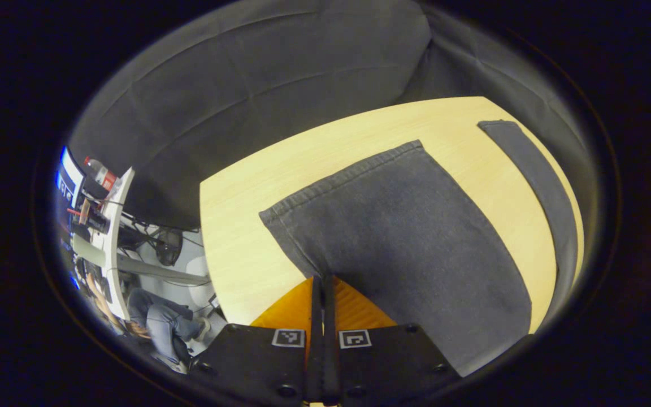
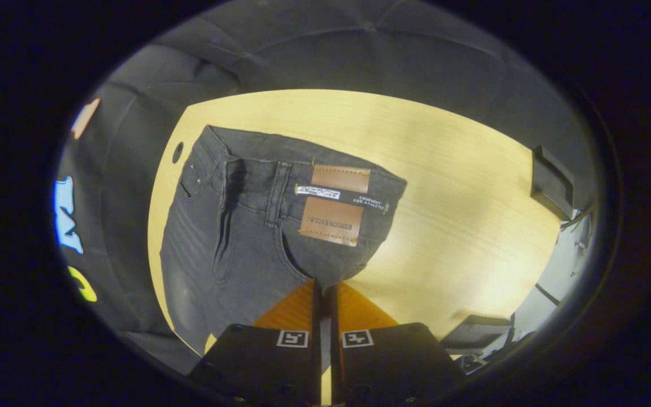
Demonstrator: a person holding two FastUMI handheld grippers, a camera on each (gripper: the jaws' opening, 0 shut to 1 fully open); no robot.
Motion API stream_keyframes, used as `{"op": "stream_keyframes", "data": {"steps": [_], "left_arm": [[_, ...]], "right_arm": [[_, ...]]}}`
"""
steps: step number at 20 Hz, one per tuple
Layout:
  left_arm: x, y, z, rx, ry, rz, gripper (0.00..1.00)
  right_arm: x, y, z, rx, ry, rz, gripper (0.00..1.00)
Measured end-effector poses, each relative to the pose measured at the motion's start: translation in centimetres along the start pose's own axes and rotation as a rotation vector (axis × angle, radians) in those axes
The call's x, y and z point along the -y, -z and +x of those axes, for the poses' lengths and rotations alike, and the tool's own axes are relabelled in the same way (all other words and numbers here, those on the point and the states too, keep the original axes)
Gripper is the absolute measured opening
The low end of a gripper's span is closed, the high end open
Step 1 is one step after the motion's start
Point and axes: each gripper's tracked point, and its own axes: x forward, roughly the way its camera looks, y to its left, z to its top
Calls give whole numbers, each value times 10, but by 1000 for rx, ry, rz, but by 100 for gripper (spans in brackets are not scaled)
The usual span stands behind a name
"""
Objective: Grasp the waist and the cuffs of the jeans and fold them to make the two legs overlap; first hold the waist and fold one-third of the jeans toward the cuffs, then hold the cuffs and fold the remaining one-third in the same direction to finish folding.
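Jeans (image 2: 235,237) of dark denim on pale woodgrain table (image 2: 444,186).

Jeans (image 2: 235,237) lie flat on the counter (image 2: 461,215). In the left gripper view, one leg cuff (image 1: 348,175) lies ahead, the other leg (image 1: 534,181) to its right. In the right gripper view, the waist (image 2: 303,169) lies ahead.

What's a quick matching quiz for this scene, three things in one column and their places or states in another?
1. left tongs
2. brown leather patches
3. small black box

A. at the waist of the dark grey denim jeans
B. by the edge of the light wooden table
C. shut on a leg of the jeans

Pairs: 1-C, 2-A, 3-B.
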Motion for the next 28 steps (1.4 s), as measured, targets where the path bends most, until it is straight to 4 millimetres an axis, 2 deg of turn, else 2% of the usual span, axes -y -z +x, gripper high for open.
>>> {"op": "stream_keyframes", "data": {"steps": [5,8,11,12,13,16,20,24,28], "left_arm": [[4,-18,-40,53,102,-53,8],[12,-15,-63,25,155,-148,8],[29,-36,-85,49,197,-191,8],[42,-47,-91,69,216,-171,8],[57,-57,-99,91,239,-135,8],[117,-92,-119,163,315,-62,8],[197,-136,-136,201,404,-27,7],[278,-178,-147,245,448,28,8],[365,-210,-145,285,474,79,7]], "right_arm": [[0,-1,-11,-1,-47,-89,6],[6,-8,-10,17,21,-145,6],[-15,-4,-26,29,-21,-102,6],[-25,-8,-30,43,-49,-100,6],[-30,-13,-30,54,-76,-106,6],[-68,-30,-48,70,-165,-69,6],[-101,-56,-50,106,-222,-44,6],[-143,-81,-39,113,-256,-46,6],[-177,-102,-14,136,-246,-74,6]]}}
